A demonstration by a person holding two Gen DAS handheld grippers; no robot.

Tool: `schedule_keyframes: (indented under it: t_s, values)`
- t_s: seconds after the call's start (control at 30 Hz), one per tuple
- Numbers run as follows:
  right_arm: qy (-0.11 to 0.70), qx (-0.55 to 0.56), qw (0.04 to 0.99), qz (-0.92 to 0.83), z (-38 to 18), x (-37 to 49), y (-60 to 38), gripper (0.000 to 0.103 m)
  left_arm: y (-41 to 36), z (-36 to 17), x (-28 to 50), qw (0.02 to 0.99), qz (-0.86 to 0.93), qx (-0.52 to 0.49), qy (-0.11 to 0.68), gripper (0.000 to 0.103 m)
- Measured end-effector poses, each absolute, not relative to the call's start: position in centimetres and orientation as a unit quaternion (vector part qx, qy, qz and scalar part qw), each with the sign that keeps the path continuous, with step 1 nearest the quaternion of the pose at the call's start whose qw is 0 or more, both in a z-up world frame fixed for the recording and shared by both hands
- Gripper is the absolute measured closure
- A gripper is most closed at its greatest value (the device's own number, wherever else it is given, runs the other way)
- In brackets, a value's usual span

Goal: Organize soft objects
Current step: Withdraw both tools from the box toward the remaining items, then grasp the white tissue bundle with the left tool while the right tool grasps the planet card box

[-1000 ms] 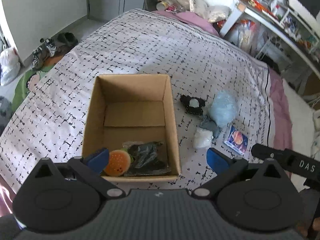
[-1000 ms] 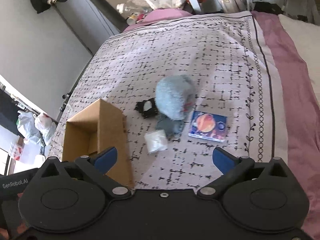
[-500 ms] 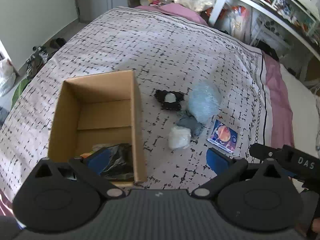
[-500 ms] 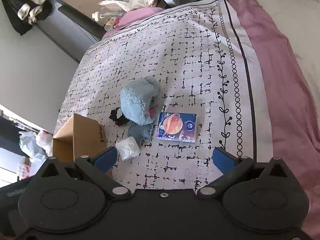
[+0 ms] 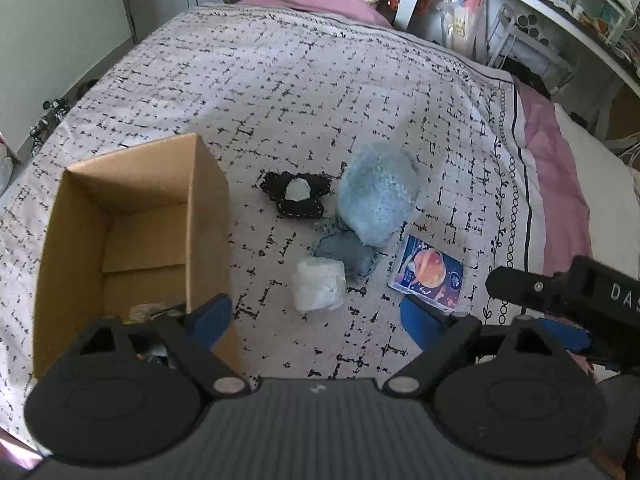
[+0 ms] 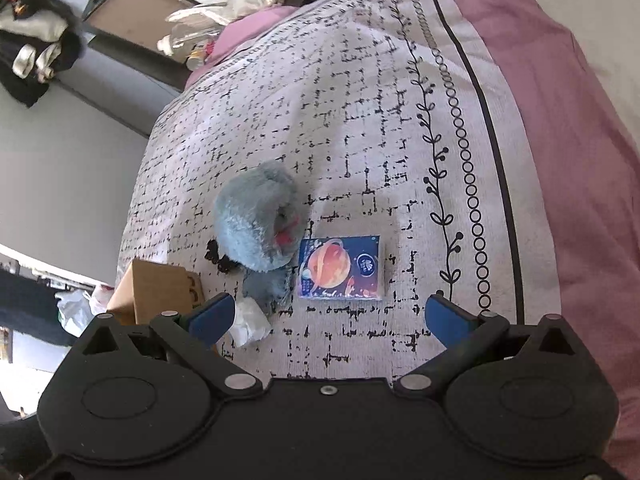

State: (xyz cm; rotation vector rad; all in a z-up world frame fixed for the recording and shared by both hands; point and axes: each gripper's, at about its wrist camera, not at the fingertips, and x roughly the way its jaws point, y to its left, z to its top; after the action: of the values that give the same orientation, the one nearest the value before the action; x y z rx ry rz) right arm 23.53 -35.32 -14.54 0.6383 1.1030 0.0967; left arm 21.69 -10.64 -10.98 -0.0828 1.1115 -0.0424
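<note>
An open cardboard box [image 5: 132, 248] stands on the bed at the left, with dark items in its near end, mostly hidden by my left gripper. Right of it lie a black fabric piece with a pale centre [image 5: 295, 194], a fluffy light-blue plush [image 5: 376, 194], a grey-blue cloth [image 5: 346, 254], a white crumpled soft lump [image 5: 318, 290] and a tissue pack with a planet picture [image 5: 428, 276]. My left gripper [image 5: 316, 316] is open and empty, just short of the white lump. My right gripper [image 6: 328, 316] is open and empty, just short of the tissue pack [image 6: 342, 266], with the plush [image 6: 256, 226] beyond it.
The bedspread [image 5: 300, 92] is white with black dashes and a pink border at the right. White shelves with clutter [image 5: 520, 8] stand past the bed's far right. Shoes and bags lie on the floor at the left. The box corner [image 6: 160, 292] shows in the right wrist view.
My left gripper has swung right from over the box toward the soft items. My right gripper has moved right and closer to the tissue pack. Both stay open.
</note>
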Motion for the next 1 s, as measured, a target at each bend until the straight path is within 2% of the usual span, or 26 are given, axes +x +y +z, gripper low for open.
schedule_keyframes:
  t_s: [0.17,0.3,0.53,0.83,1.0]
  values:
    - [0.523,0.315,0.791,0.038,-16.1,24.6,-35.5,0.001,-11.4,-12.2,22.8,0.842,-0.031,-0.039,0.538,0.022]
    - [0.527,0.328,0.783,0.036,-17.3,25.3,-35.2,0.001,-11.9,-13.4,23.8,0.836,-0.035,-0.034,0.546,0.032]
    - [0.54,0.325,0.776,0.019,-19.3,26.7,-34.3,0.002,-12.2,-15.8,25.1,0.83,-0.031,-0.004,0.557,0.033]
    - [0.558,0.295,0.776,0.003,-21.5,28.2,-32.2,0.005,-11.9,-18.0,26.6,0.816,-0.036,-0.012,0.576,0.037]
    - [0.56,0.264,0.785,-0.002,-22.0,28.7,-31.3,0.006,-11.7,-18.9,27.2,0.808,-0.042,-0.02,0.587,0.053]
